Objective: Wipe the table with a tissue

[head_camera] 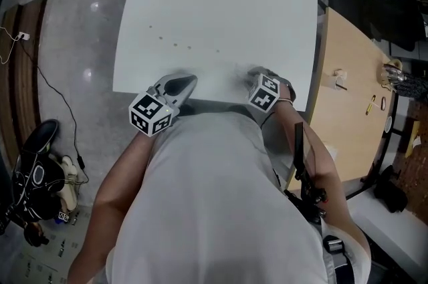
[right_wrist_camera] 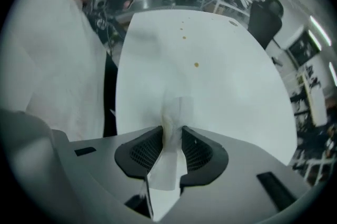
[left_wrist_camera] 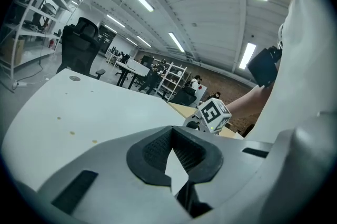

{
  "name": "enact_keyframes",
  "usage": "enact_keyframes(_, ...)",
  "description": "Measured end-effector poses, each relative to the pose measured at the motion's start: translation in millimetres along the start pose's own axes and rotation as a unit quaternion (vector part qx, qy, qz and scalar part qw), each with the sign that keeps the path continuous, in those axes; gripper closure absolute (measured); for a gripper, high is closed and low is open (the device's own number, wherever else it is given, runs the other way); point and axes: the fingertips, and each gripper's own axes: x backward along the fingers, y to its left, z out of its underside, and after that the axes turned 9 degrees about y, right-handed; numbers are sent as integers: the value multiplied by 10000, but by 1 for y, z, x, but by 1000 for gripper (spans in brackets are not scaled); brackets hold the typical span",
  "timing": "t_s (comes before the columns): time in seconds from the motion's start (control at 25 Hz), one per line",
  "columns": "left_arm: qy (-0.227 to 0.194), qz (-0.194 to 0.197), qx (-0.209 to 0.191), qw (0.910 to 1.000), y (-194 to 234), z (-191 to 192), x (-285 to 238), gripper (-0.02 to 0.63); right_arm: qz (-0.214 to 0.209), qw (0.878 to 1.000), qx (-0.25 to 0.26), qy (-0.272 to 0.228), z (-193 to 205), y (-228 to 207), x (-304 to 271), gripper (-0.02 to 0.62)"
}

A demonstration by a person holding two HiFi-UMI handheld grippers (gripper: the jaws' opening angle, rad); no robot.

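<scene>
Over table (head_camera: 214,9) near edge: right gripper (head_camera: 253,80) pinching tissue (right_wrist_camera: 169,165); left gripper (head_camera: 189,81) jaws apparently pressed together.

Open white table (head_camera: 221,9), few tiny specks (head_camera: 175,45)

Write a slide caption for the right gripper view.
Right gripper shut on a white tissue above a spotted white table.

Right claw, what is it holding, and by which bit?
The right claw holds a white tissue, pinched around its bunched-up middle, with paper sticking out on both sides of the grip. The left claw holds nothing.
</scene>
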Motion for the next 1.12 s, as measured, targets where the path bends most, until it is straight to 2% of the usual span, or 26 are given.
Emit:
enact_keyframes(0.08, -31, 15, -30, 10000, 2, -3, 3, 600, -399, 9956, -746, -390, -6, -2, 9, 482)
enact_keyframes(0.16, -63, -5, -57, 10000, 4, -4, 6, 600, -432, 9873, -1299, -804, -16, -16, 18, 482)
enact_keyframes(0.24, -92, -89, -68, 9999, 7, -4, 11, 600, -421, 9801, -1556, -1155, -31, -30, 23, 480)
enact_keyframes(0.36, -181, -303, -46, 9994, 13, -6, 19, 600, -316, 9793, -1512, -1306, -53, -47, 22, 480)
enact_keyframes(0.48, -267, -546, -31, 9981, 16, -7, 30, 600, -84, 9860, -1164, -1188, -69, -67, 12, 480)
enact_keyframes(0.6, -319, -925, -4, 9952, 22, -8, 47, 600, 311, 9937, -366, -1017, -93, -92, 5, 480)
enact_keyframes(0.72, -433, -1360, 175, 9896, 22, -5, 65, 600, 580, 9938, 454, -832, -112, -105, 1, 480)
enact_keyframes(0.88, -582, -1762, 474, 9815, 13, 7, 72, 600, 834, 9878, 1215, -507, -118, -104, -9, 480)
enact_keyframes(1.12, -761, -2174, 884, 9691, -4, 19, 66, 600, 1418, 9692, 1988, -306, -126, -94, -6, 482)
